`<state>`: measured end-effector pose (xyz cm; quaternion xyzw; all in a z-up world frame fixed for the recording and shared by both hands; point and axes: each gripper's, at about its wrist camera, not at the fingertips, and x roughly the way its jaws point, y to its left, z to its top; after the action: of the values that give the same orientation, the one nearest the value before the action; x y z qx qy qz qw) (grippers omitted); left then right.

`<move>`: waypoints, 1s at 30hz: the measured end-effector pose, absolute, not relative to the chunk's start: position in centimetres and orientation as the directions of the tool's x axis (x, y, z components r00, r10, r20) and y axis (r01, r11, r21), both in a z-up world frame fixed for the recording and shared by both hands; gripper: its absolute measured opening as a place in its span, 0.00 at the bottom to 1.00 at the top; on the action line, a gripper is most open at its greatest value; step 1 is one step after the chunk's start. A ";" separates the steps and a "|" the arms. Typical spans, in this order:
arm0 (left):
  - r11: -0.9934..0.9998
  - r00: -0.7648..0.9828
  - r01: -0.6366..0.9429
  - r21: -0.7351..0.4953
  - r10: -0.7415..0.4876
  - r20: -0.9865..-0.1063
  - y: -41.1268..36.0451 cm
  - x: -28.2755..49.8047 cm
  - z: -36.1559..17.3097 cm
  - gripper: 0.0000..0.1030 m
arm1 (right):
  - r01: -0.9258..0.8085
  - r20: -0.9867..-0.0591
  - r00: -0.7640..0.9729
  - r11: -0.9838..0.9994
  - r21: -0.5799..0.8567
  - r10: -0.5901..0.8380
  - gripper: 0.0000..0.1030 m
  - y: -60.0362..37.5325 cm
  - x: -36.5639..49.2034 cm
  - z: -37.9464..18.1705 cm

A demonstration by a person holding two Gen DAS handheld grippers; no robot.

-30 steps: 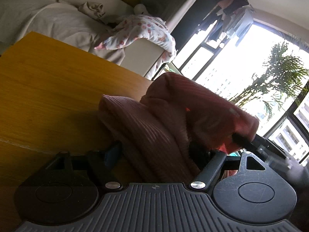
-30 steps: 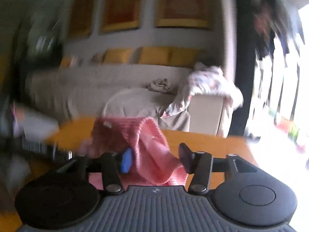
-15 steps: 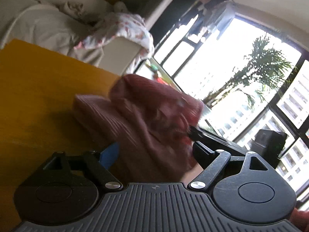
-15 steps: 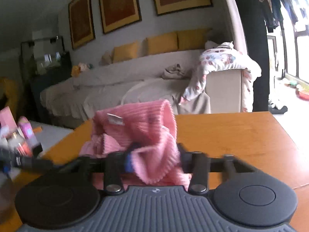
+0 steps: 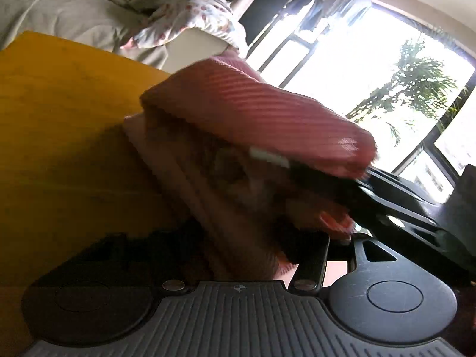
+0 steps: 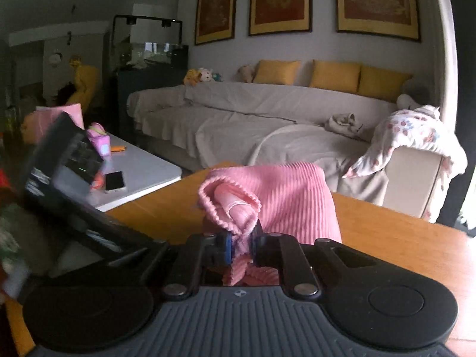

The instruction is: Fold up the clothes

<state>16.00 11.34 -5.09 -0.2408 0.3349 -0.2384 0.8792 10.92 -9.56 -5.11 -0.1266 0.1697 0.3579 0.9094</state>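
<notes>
In the left wrist view, the yellow worktop [image 5: 59, 125] fills the left of the frame. At centre the pink ribbed garment [image 5: 255, 113] lies bunched on it, spreading down over the left gripper [image 5: 247, 255]; whether its jaws are apart or together cannot be told, since cloth and shadow hide them. The right gripper [image 5: 327, 184] reaches in from the right, its tip under the top fold. In the right wrist view, a phone [image 6: 114, 181] lies on a white table [image 6: 142, 172] at left; at centre the jaws are clamped on the garment's edge, and a sofa [image 6: 253, 113] stands behind.
</notes>
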 end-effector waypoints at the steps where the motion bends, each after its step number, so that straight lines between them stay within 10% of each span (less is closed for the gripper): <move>1: 0.774 0.666 0.260 -0.577 -0.576 -0.474 11.9 15.5 -4.8 0.58 | -0.686 -0.399 0.701 0.711 -0.153 0.591 0.16 -9.2 10.6 -5.3; 8: 0.652 0.725 0.253 -0.715 -0.617 -0.306 17.0 14.7 -1.5 0.76 | -0.647 -0.406 0.759 0.525 -0.553 0.508 0.31 -3.8 5.0 -10.1; 14: 0.631 0.650 0.281 -0.723 -0.680 -0.340 15.5 19.7 -0.2 0.78 | -0.636 -0.403 0.766 0.501 -0.587 0.501 0.36 -2.3 3.6 -9.7; 15: 0.659 0.654 0.278 -0.698 -0.663 -0.365 15.2 20.5 0.0 0.74 | -0.636 -0.401 0.766 0.505 -0.584 0.502 0.36 -2.3 3.4 -9.6; 18: 0.739 0.667 0.268 -0.618 -0.605 -0.434 14.2 23.0 0.6 0.19 | -0.648 -0.401 0.758 0.525 -0.551 0.515 0.38 -2.8 2.8 -8.9; 23: 0.911 0.778 0.157 -0.380 -0.351 -0.522 15.5 25.1 0.8 0.15 | -0.759 -0.432 0.649 0.570 -0.314 0.626 0.61 -5.1 2.3 -6.4; 26: 0.901 0.776 0.120 -0.416 -0.346 -0.527 17.1 23.7 0.5 0.18 | -0.786 -0.420 0.601 0.598 -0.156 0.680 0.61 -6.8 2.6 -4.9; 30: 0.844 0.773 0.134 -0.519 -0.417 -0.478 18.3 20.9 1.2 0.67 | -0.788 -0.442 0.568 0.613 -0.050 0.694 0.61 -6.9 5.4 -4.3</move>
<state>20.88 18.31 1.16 -0.2350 0.3013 -0.1510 0.9117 5.37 -6.88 -4.31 -0.1215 0.1932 0.4225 0.8771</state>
